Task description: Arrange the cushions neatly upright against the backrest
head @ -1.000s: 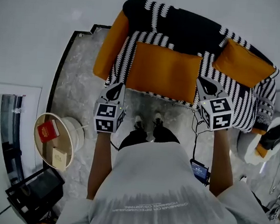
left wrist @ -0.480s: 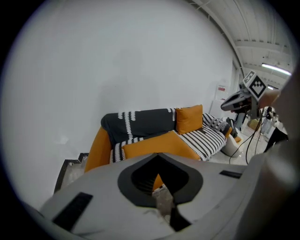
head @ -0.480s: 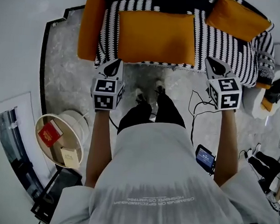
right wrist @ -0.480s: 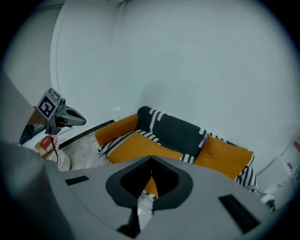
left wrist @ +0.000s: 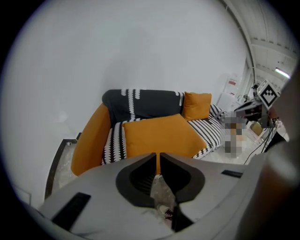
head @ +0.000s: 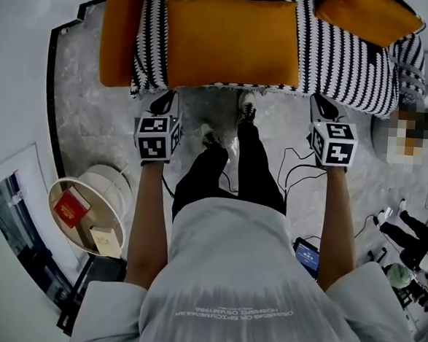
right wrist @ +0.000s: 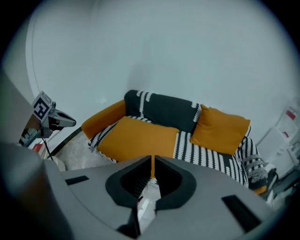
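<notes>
My left gripper (head: 162, 103) has just been opening its jaws a crack, with nothing between them. My right gripper (head: 321, 108) is closed and empty. The big cushion (head: 234, 44) lies flat on the sofa (head: 353, 67) seat. It looks soft and light, so I'd pinch its near corners.

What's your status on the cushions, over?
Left claw just cracking open, empty; right claw shut, empty. Big orange cushion flat on sofa seat; small orange cushion propped at right end. Nothing between claws and cushion.
</notes>
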A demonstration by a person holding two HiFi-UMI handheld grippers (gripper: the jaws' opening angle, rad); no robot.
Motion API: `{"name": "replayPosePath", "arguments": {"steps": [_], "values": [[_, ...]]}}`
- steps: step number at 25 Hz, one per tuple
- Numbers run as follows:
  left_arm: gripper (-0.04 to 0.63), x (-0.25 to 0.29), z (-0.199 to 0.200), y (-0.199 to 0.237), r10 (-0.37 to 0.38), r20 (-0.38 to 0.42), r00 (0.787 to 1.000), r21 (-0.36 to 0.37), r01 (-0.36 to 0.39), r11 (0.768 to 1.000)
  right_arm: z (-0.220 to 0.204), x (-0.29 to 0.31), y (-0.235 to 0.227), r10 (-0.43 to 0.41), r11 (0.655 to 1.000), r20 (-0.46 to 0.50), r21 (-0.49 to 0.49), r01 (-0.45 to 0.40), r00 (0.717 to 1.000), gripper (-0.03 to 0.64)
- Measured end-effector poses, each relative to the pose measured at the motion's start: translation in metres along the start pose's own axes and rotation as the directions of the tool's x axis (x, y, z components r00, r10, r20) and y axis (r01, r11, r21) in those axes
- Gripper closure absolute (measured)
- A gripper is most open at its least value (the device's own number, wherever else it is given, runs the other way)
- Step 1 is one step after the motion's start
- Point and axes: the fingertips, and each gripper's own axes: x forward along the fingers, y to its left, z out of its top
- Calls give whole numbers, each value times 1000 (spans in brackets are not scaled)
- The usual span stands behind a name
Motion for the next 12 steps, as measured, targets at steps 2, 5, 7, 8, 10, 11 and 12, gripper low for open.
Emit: {"name": "replayPosePath", "arguments": {"steps": [2,5,7,8,10,11,12], "values": [[541,17,-18,7,15,-34,999,-18,-16,1000,-22,21,-3,-2,1000,-45,15,3,999,612],[520,43,-39,20,32,-74,997,-39,-34,999,-55,54,-7,0,1000,-108,26,3,994,609],[514,60,-50,33,46,-88,995,-50,-51,997,-73,77,-11,2,1000,-141,29,2,990,584],[511,67,-56,39,54,-94,994,-53,-59,997,-81,88,-13,2,999,-156,32,3,988,577],[506,80,-71,51,64,-112,992,-54,-71,996,-98,108,-16,-2,999,-180,44,10,984,575],[500,87,-78,56,66,-122,990,-54,-73,996,-107,118,-19,-2,999,-191,51,12,982,575],[492,94,-86,61,63,-132,989,-54,-71,996,-114,128,-21,1,998,-202,56,10,979,569]]}}
